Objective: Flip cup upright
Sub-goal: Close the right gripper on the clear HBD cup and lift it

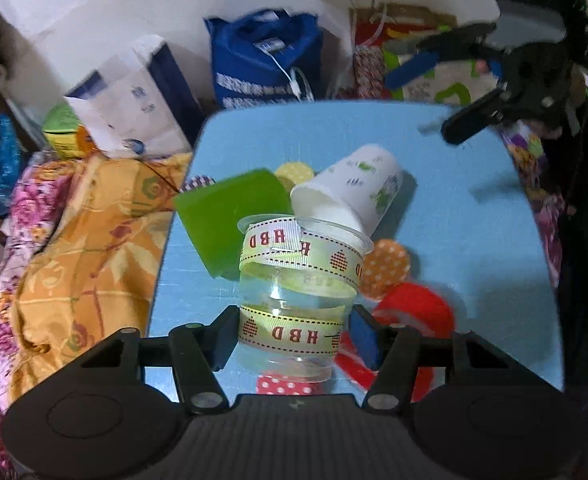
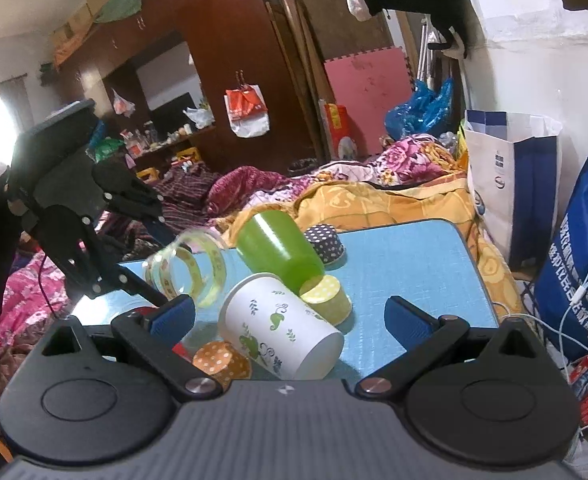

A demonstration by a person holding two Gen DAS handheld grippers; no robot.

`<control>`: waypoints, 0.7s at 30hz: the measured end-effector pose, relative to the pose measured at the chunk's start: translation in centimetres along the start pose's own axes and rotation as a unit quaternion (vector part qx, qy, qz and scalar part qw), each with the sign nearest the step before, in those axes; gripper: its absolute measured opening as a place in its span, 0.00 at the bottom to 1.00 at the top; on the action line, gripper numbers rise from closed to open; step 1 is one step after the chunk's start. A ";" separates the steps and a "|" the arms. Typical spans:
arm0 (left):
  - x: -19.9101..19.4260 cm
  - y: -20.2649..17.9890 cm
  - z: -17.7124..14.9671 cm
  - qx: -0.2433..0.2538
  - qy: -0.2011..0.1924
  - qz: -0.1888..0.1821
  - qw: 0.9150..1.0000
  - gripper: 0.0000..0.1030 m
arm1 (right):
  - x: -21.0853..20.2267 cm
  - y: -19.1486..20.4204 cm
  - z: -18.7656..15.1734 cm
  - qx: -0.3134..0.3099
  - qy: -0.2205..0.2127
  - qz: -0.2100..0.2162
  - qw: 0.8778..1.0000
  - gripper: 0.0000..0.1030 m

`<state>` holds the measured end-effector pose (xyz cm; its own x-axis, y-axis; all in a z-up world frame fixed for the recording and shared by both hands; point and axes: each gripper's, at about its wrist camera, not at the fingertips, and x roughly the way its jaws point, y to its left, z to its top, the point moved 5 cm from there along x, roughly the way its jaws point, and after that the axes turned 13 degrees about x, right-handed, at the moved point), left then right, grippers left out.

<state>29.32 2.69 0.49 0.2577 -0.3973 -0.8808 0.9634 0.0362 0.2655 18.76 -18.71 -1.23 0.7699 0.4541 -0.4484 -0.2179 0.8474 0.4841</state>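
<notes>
Left wrist view showed the left gripper [image 1: 292,336] clamped on the clear cup [image 1: 300,292], lifted and tilted beside the green cup [image 1: 234,224]: flip underway, not yet stood upright. The right gripper [image 2: 290,314] hung spread wide, holding nothing.

- Right gripper [image 2: 290,312]: jaws spread wide, holding nothing, above the blue desk [image 2: 414,256].
- White paper cup [image 2: 280,332] lies on its side between the jaws.
- Green cup [image 2: 278,252] lies tipped behind it.
- Left gripper [image 2: 162,256] holds the clear ribbon-wrapped cup [image 2: 186,272] off the desk.
- Yellow dotted liner [image 2: 326,296] touches the green cup.
</notes>
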 end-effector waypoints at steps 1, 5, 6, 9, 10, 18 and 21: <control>-0.7 -0.4 0.1 -0.008 -0.003 0.011 1.000 0.61 | -0.2 0.0 -0.1 0.001 -0.002 0.006 1.000 0.99; -3.9 -2.2 0.7 -0.085 -0.041 0.057 0.994 0.61 | -0.9 -0.4 -0.6 0.009 -0.006 0.036 0.999 0.99; -4.5 -2.7 0.7 -0.116 -0.047 0.068 0.990 0.61 | -1.1 -0.6 -0.8 0.010 -0.007 0.042 0.999 0.99; -5.5 -5.0 0.6 -0.209 -0.071 0.093 0.971 0.61 | -1.7 -1.1 -1.7 0.016 -0.007 0.059 0.998 0.99; -5.3 -6.0 0.6 -0.239 -0.079 0.099 0.963 0.61 | -1.8 -1.2 -2.1 0.017 -0.005 0.063 0.998 0.99; 0.2 -13.2 0.4 -0.421 -0.116 0.070 0.897 0.61 | -3.9 -2.5 -5.2 -0.003 0.015 0.060 0.998 0.99; 1.1 -15.3 0.5 -0.452 -0.127 0.067 0.880 0.61 | -4.9 -3.1 -6.1 0.001 0.016 0.066 0.998 0.99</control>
<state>14.78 1.22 -4.35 0.4588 -0.5227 -0.7185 0.6202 0.7674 -0.1622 11.96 -21.84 -5.11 0.7146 0.5701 -0.4055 -0.3147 0.7796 0.5415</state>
